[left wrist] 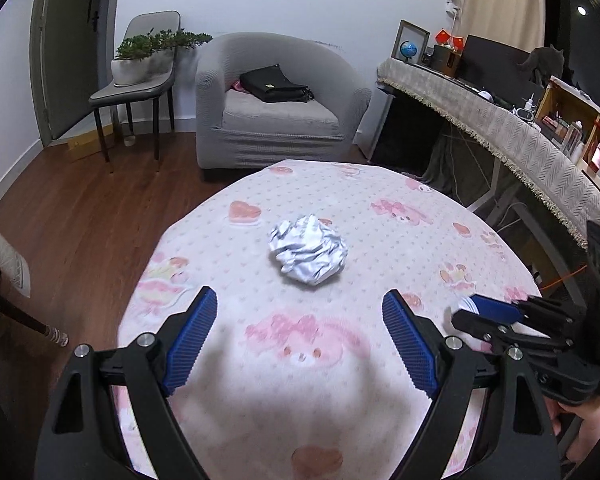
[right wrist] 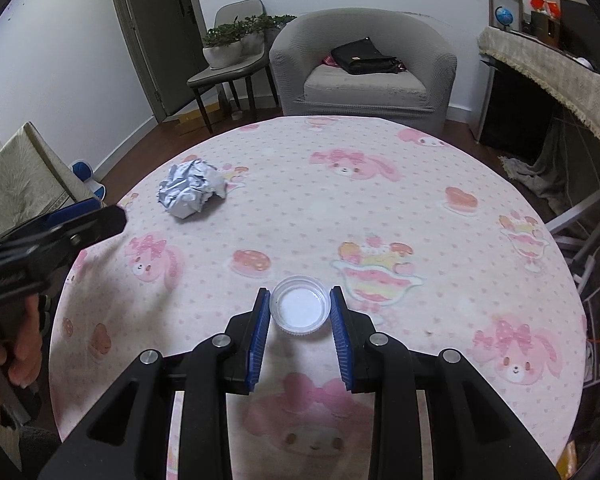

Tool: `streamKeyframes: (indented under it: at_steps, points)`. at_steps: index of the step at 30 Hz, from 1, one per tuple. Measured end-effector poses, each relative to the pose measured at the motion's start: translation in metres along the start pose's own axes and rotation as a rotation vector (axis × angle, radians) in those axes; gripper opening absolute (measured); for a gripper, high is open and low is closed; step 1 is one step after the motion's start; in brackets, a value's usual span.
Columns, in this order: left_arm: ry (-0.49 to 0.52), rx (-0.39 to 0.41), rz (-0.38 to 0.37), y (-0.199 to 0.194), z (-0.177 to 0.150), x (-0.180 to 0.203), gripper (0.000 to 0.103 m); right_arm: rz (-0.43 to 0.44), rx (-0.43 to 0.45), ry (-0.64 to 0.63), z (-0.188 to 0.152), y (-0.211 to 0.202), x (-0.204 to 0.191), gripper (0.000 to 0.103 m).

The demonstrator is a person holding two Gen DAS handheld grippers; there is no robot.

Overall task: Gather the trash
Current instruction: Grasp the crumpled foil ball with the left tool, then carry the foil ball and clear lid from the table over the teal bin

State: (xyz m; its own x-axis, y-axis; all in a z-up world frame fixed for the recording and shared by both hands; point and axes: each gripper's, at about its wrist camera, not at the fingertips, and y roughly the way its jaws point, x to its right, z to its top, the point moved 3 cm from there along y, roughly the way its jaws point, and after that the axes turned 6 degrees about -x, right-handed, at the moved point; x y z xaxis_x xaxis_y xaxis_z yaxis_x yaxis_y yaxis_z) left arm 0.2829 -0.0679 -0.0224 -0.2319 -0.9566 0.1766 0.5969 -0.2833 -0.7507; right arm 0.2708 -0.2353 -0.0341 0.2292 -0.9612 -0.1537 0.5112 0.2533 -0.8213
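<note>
Right wrist view shows the right gripper point(right wrist: 300, 306) closed on a small white plastic cap point(right wrist: 299, 307), its blue pads pressed to the cap's two sides, with the cap's open side up and nothing in it. Whether the cap is lifted clear of the pink patterned surface point(right wrist: 380, 208) or resting on it cannot be told. The second piece of trash, a crumpled ball of white paper point(right wrist: 191, 190), lies on the far left part of the surface in this view, well apart from the cap.

Left wrist view has the left gripper point(left wrist: 300, 300) with its jaws wide and nothing between them, aimed at the paper ball point(left wrist: 308, 254), which sits just beyond the fingertips near the middle of the surface. The right gripper point(left wrist: 466, 312) shows at the right edge, with a sliver of the white cap at its tip.

The step in hand looks like the second pick: one piece is secured and the left gripper is lined up for the paper. The next move calls for bringing the wide jaws forward and down around the ball, then closing gently, since crumpled paper gives and may slip. No bin or bag for the trash shows in either view.
</note>
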Motion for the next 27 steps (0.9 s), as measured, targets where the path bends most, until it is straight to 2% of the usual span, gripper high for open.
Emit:
streamKeyframes:
  at_steps: [20, 21, 23, 24, 27]
  points:
    - [0.05, -0.091, 0.067, 0.065, 0.032, 0.014, 0.086, 0.041, 0.009, 0.022, -0.003, -0.008, 0.012, 0.031]
    - [0.046, -0.097, 0.063, 0.067, 0.033, 0.013, 0.084, 0.04, 0.009, 0.019, -0.003, -0.008, 0.012, 0.031]
    - [0.04, -0.104, 0.066, 0.071, 0.034, 0.013, 0.074, 0.039, 0.009, 0.017, -0.002, -0.008, 0.01, 0.031]
    - [0.043, -0.109, 0.072, 0.072, 0.034, 0.012, 0.061, 0.039, 0.01, 0.017, -0.002, -0.008, 0.01, 0.031]
    - [0.04, -0.106, 0.058, 0.068, 0.031, 0.011, 0.06, 0.038, 0.013, 0.011, 0.0, -0.008, 0.006, 0.031]
